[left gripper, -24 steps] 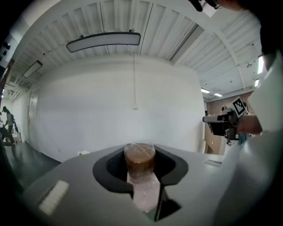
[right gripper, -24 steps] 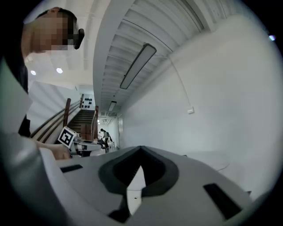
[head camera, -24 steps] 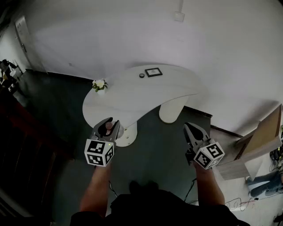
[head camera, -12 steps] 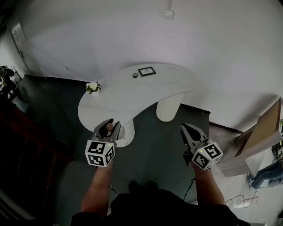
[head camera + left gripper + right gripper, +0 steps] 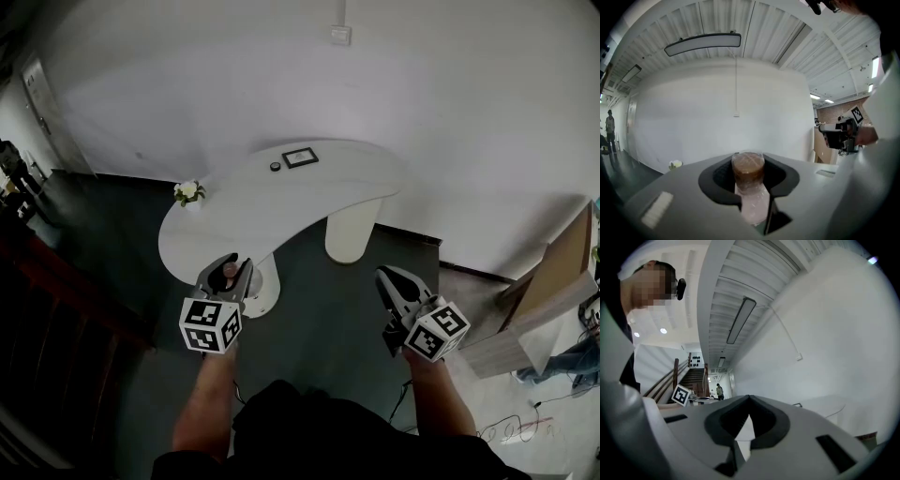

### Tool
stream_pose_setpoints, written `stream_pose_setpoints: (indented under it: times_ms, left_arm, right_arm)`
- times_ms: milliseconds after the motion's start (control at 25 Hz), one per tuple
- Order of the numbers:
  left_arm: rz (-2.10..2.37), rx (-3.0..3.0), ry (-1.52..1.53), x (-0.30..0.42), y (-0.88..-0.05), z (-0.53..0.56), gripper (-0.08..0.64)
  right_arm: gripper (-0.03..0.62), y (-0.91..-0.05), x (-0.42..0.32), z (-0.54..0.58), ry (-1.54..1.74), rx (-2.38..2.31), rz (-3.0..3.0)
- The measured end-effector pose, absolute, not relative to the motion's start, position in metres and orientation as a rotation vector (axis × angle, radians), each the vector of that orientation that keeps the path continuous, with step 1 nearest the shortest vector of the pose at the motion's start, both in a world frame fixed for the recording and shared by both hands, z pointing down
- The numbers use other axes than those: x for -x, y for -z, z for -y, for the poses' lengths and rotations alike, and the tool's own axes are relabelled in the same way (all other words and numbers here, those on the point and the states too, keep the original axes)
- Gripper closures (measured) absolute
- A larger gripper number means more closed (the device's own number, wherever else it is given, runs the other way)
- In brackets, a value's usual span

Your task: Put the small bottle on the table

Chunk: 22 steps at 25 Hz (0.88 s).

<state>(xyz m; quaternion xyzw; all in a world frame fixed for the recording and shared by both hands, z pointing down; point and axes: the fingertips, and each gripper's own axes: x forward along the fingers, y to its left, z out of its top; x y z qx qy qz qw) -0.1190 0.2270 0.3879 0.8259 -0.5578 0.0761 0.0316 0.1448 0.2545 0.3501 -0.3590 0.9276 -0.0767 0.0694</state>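
Finding: your left gripper (image 5: 229,267) is clamped on the small bottle (image 5: 748,169), brown cap uppermost, and the grip has not altered over the past second. Your right gripper (image 5: 389,279) has its jaws together with nothing between them.

Change noted: in the head view the table (image 5: 319,192) has slid a little to the left and the wall fitting above it has gone the same way, while both grippers keep their places in the frame. I judge that you are shifting your stance rather than reaching (the arms themselves look unmoved).

Position: the bottle is off the table, held over the dark floor just short of the near edge, close to the left pedestal.

Implication: the placing has not begun. The near-edge stretch between the flowers (image 5: 188,191) at the left edge and the picture frame (image 5: 300,157) at the far edge is bare; carry the bottle forward over it, lower, then release.
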Motion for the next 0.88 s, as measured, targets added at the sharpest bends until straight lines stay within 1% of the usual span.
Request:
stream_pose_setpoints:
  times_ms: [480,880]
  left_arm:
    - [1.681,-2.55,-0.226,0.098,-0.401,-0.195,0.439]
    - [1.63,-2.562,-0.218,0.098,-0.415,-0.112,0.439]
  right_arm:
    - [0.581,-0.363,-0.164,-0.235,0.27,1.104,-2.797]
    - [0.581,-0.377,-0.166,-0.162,0.318,1.164,-2.804]
